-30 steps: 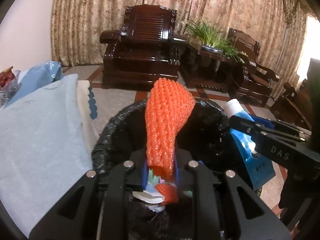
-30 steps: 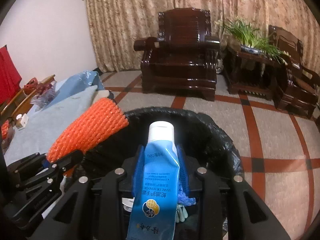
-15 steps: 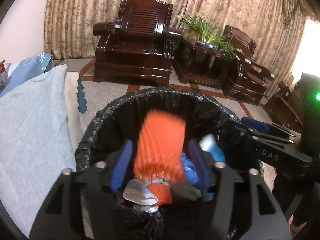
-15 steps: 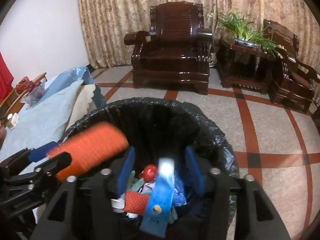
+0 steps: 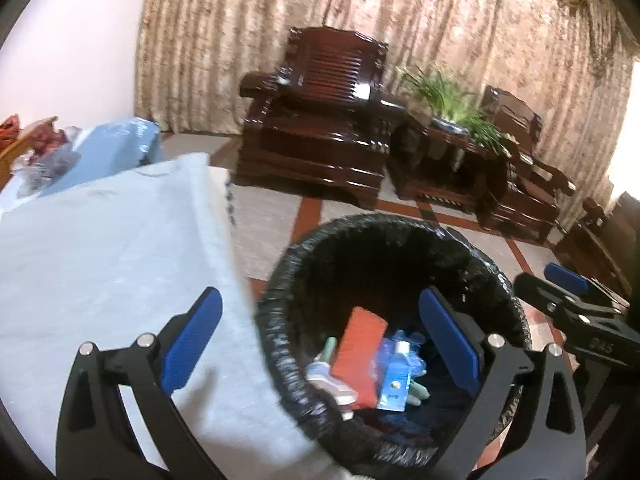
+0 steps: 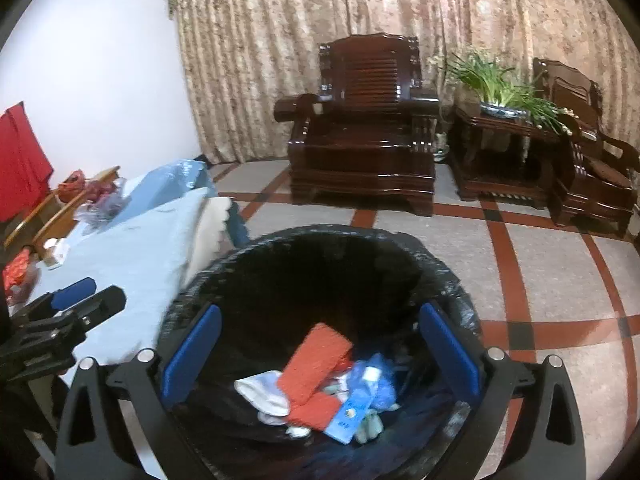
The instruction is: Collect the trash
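A black-lined trash bin stands on the floor beside the table. Inside lie an orange foam net, a blue tube and other scraps. My left gripper is open and empty, over the bin's left rim and the table edge. My right gripper is open and empty, above the bin's mouth. Each gripper shows at the edge of the other's view: the right one, the left one.
A table with a light blue cloth lies left of the bin, with bags at its far end. Dark wooden armchairs and a plant stand line the curtain wall. Tiled floor spreads right.
Both grippers opened. The orange foam net fell from the left one and the blue tube from the right one into the bin. The left gripper shifted left toward the table.
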